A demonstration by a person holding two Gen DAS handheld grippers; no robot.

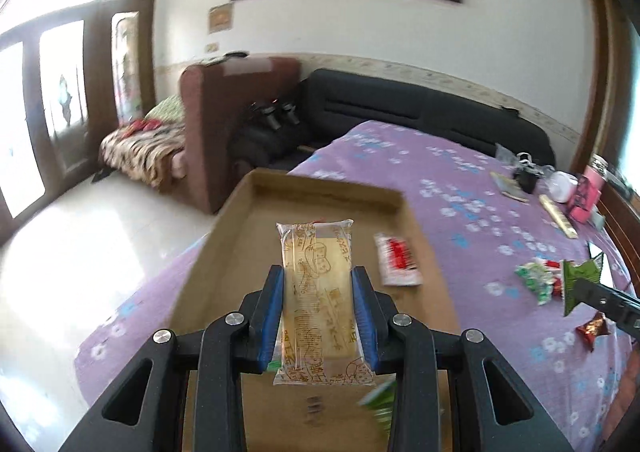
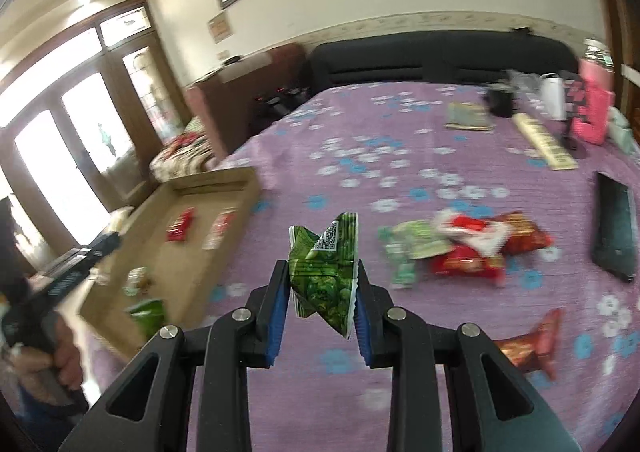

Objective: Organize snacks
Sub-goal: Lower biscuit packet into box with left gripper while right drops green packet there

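While clamped in hand-held grippers: yellow cake packet [image 1: 318,304], green snack packet [image 2: 325,280].

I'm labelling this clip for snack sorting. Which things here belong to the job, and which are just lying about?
Job:
- clear-wrapped cake, in left hand-held gripper
- green packet, in right hand-held gripper
- cardboard tray
- loose snack pile

Lying about:
- black phone
- pink box
- white bottle

The left gripper [image 1: 318,292] tilts downward with its blue pads pressed on either side of a clear-wrapped cake [image 1: 318,292], and the right gripper [image 2: 322,288] — also angled down — pinches a crumpled green packet [image 2: 324,276], while a hand [image 2: 66,352] at the near left grasps the left gripper's handle.
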